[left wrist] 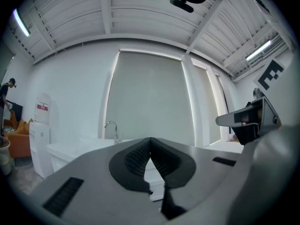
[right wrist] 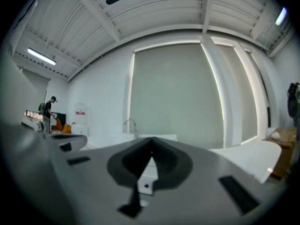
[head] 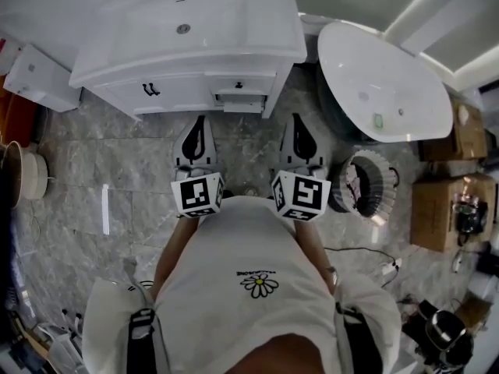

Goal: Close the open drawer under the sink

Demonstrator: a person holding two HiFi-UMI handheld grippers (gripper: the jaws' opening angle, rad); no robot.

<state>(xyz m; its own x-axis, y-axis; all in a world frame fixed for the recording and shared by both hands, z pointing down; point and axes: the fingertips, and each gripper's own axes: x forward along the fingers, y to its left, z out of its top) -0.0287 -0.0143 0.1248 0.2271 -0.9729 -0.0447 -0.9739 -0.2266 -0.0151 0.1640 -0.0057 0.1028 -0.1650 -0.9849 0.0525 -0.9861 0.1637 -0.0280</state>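
The white vanity (head: 187, 80) with its sink (head: 183, 22) stands ahead of me. On its right side, a white drawer (head: 240, 100) with a small dark knob sticks out a little. Both grippers are held low over the floor, short of the vanity and pointing at it. My left gripper (head: 200, 121) is shut and empty, its jaws meeting at the tip (left wrist: 150, 139). My right gripper (head: 297, 119) is also shut and holds nothing. In the right gripper view, the drawer front (right wrist: 146, 184) with its knob shows below the closed tips (right wrist: 151, 139).
A white freestanding tub (head: 382, 84) stands close on the right, with a round ribbed basket (head: 365, 184) and cardboard boxes (head: 444, 209) beside it. A white toilet tank (head: 39, 76) is left of the vanity. Cables lie on the marble floor at right. A person (right wrist: 48, 109) stands far off.
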